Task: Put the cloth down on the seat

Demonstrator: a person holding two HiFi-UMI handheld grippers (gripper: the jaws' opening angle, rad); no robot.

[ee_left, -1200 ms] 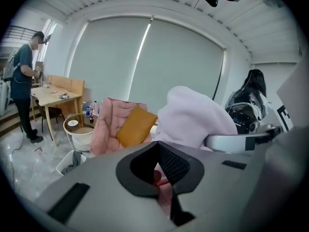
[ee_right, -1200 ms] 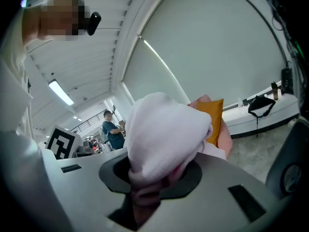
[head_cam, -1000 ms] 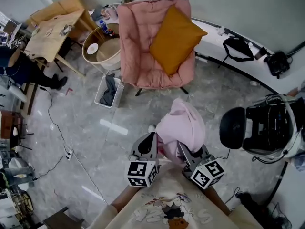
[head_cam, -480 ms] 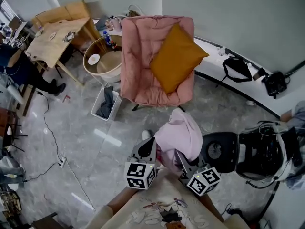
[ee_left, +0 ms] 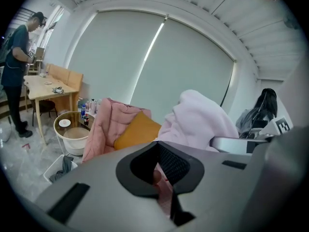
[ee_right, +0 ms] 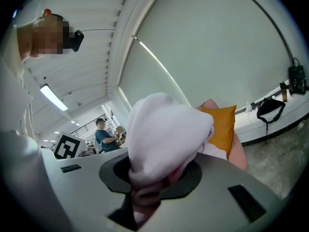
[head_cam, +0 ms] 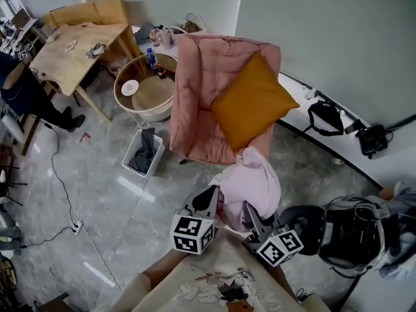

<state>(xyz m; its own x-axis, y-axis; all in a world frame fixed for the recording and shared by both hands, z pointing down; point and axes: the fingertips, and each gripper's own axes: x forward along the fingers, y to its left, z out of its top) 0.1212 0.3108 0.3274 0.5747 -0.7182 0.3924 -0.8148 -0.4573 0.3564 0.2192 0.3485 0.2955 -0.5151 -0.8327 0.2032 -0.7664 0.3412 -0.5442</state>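
As we hold the bunched pale-pink cloth (head_cam: 250,181) up just before the pink padded armchair (head_cam: 201,83), the left gripper (head_cam: 209,199) and right gripper (head_cam: 249,212) have their fingers clamped narrowly on its folds, so it hangs free, ready to lower onto the seat (head_cam: 198,138).

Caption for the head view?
The left gripper and right gripper hold a pink cloth before the armchair with orange cushion.
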